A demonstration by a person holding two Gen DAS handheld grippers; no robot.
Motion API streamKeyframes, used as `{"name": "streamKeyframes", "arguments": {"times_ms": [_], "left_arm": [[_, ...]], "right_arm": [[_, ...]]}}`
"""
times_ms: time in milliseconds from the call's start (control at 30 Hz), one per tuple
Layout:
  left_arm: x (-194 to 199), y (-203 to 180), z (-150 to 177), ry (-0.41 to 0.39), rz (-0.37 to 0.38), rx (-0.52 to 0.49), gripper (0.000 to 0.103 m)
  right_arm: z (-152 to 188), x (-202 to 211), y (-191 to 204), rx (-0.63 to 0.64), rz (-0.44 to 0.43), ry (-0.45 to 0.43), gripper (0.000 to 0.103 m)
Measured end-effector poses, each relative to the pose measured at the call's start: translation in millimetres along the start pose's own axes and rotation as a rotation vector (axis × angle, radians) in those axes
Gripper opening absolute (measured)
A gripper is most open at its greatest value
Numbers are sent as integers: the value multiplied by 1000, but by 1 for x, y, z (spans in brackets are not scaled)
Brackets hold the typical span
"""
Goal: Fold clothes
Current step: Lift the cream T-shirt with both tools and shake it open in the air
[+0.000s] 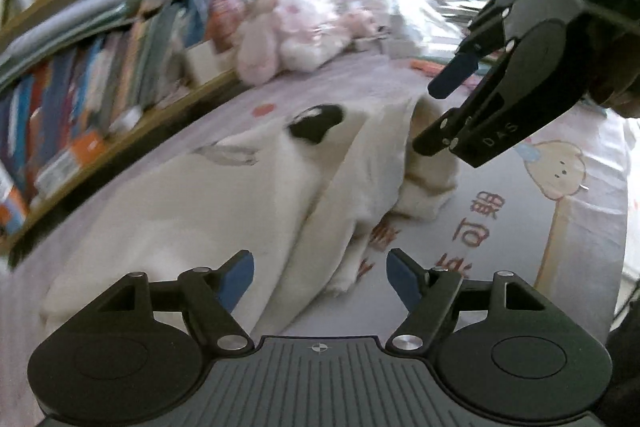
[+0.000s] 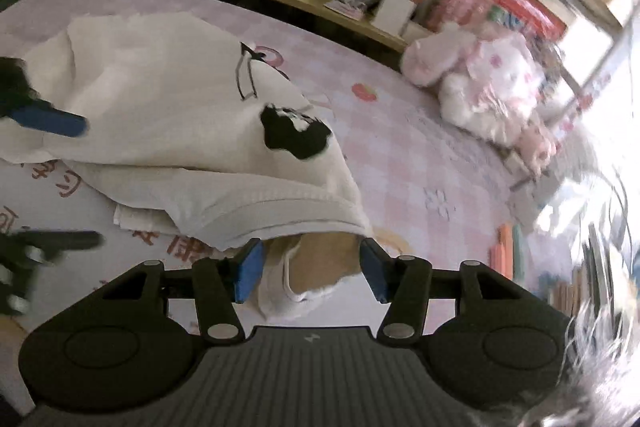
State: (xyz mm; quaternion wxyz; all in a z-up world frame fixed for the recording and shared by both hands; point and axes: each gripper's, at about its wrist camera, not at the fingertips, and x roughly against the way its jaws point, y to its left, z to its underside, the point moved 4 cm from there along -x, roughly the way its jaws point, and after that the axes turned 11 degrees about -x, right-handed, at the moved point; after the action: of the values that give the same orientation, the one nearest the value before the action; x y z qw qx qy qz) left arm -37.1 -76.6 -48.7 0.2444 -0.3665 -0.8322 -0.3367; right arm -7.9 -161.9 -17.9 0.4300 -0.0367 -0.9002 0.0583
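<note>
1. The white garment (image 1: 248,195) lies on the pink bedsheet (image 1: 520,227), its long axis running from lower left to upper right of the left wrist view.
2. The left gripper (image 1: 320,275) hovers over the garment's near edge, jaws apart, nothing between them.
3. The right gripper (image 2: 312,275) is nearer: its jaws stand apart astride the hem (image 2: 280,211) at lower centre, pads not pressing.

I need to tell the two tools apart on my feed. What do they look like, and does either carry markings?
Both look alike: black linkage arms on round black hubs, blue pads on the fingertips, a ribbed grey body behind. The left tool has a crosshair mark on its body; the right tool has a small lightning mark, and from the left view white "DAS" lettering on a finger and a green light on top.
</note>
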Motion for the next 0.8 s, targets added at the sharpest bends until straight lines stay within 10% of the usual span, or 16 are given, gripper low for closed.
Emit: {"name": "streamKeyframes", "arguments": {"times_ms": [333, 367, 400, 633, 800], "left_arm": [[-38, -23, -20, 23, -12, -162, 75], [-39, -24, -21, 28, -10, -161, 75], [-42, -25, -21, 34, -12, -166, 75], [-52, -26, -26, 44, -128, -178, 74], [-41, -6, -30, 25, -202, -107, 57]], "right_arm": [[18, -29, -23, -293, -84, 117, 48], [19, -34, -26, -328, -90, 127, 40], [17, -37, -29, -352, -105, 128, 9], [-29, 47, -17, -61, -87, -252, 9], [-38, 71, -17, 37, -20, -350, 9]]}}
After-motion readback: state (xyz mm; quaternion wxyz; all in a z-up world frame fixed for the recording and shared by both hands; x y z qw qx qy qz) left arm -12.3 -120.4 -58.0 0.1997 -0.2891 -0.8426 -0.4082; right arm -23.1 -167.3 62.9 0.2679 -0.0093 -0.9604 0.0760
